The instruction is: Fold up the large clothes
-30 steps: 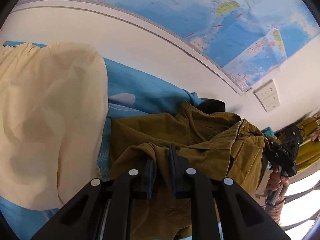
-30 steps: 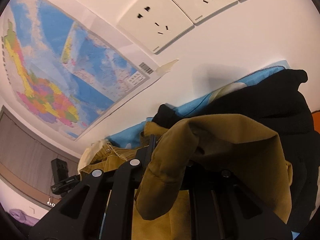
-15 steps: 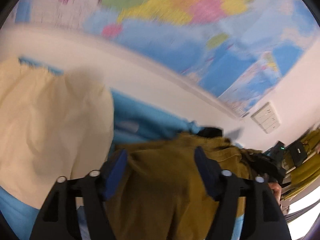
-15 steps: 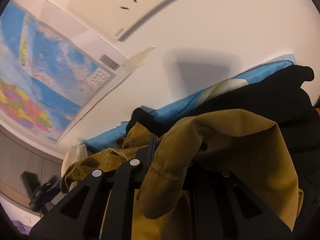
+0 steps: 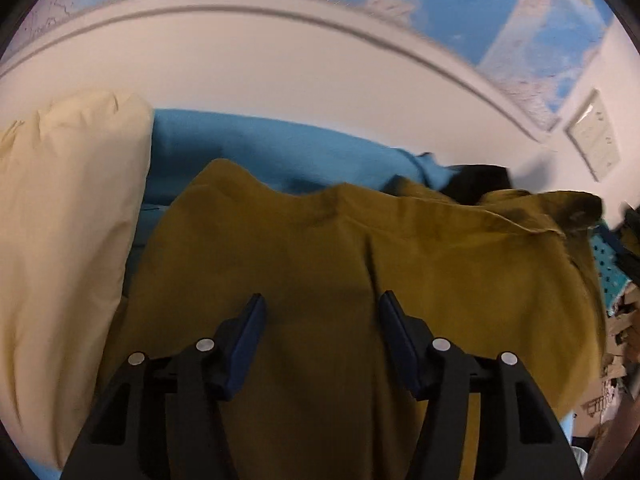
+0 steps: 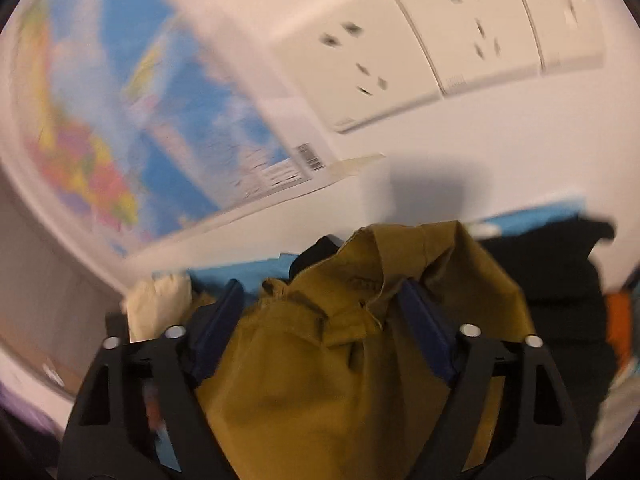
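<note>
Where the wall map point(image 6: 168, 120) carries a barcode label, unreadable, we see both hand-held grippers, left point(image 5: 320, 340) and right point(image 6: 320, 332), spread apart over the olive-brown garment point(image 5: 360, 272).

The olive garment point(image 5: 320, 264) filled the space ahead of both grippers. A cream pillow point(image 5: 68, 216) blocked the left side, a black garment point(image 6: 560, 280) the right, and the wall point(image 5: 280, 92) closed off the far edge beyond the blue sheet point(image 5: 280, 152).
</note>
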The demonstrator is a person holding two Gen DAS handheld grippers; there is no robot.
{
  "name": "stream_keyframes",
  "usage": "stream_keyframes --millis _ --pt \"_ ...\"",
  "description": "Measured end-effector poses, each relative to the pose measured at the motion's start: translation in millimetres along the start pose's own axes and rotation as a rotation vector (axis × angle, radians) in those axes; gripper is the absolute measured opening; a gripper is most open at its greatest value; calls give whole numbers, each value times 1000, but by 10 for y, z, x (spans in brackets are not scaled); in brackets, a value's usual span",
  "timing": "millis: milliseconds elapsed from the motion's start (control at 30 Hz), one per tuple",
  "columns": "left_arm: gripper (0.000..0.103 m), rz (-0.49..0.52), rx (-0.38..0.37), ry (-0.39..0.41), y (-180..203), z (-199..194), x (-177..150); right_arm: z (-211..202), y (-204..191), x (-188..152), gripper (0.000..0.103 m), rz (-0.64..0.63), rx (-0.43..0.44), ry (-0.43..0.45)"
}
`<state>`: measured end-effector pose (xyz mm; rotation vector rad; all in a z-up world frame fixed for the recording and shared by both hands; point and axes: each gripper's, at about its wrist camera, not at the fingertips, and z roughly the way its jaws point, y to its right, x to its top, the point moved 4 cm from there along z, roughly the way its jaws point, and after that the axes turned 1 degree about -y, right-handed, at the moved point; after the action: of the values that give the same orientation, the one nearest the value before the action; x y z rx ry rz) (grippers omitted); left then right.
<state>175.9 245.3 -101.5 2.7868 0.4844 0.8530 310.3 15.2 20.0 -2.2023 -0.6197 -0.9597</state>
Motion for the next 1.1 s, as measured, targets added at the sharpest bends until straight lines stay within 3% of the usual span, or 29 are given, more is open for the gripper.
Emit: stream_keyframes --millis 100,200,267,333,400,433,533,667,733,800,900,933,967,1000,1067,1100 --pt "57 0 23 -6 -51 87 27 135 -84 -206 52 -157 -107 -86" --pt "58 9 57 -8 -55 149 56 467 83 -290 42 -208 -255 -161" --pt "58 16 79 -6 -60 177 62 653 288 -224 39 -107 -256 -187" --pt "59 16 77 -10 -101 197 53 722 568 -63 36 30 -299 -144" --pt "59 16 76 -9 -100 180 56 720 753 39 36 162 -250 -107" --pt "59 17 73 -6 -104 170 54 701 716 37 36 166 -224 -109" --pt "59 29 74 6 -101 140 46 538 387 -44 36 -11 -203 -93" --pt "59 58 74 42 -54 38 20 280 -105 -315 35 -229 -111 -91" --pt "59 83 79 58 -6 -5 10 326 -238 -413 25 -285 -49 -136" --pt "59 117 86 58 59 -2 4 573 -303 -453 25 -330 -83 -221" --pt "59 107 88 54 69 13 -7 918 -204 -282 16 -257 -138 -274" --pt "59 102 92 56 53 2 -13 980 -156 -158 6 -237 -175 -244" --pt "59 98 87 62 45 -16 -19 1008 -132 -74 3 -231 -210 -217" --pt "59 100 79 68 47 -30 -27 1066 -96 17 4 -219 -243 -204" --pt "60 109 75 77 28 -106 -72 1135 -45 53 12 -174 -227 -207" --pt "60 110 72 80 7 -168 -116 1210 -40 19 16 -173 -224 -244"
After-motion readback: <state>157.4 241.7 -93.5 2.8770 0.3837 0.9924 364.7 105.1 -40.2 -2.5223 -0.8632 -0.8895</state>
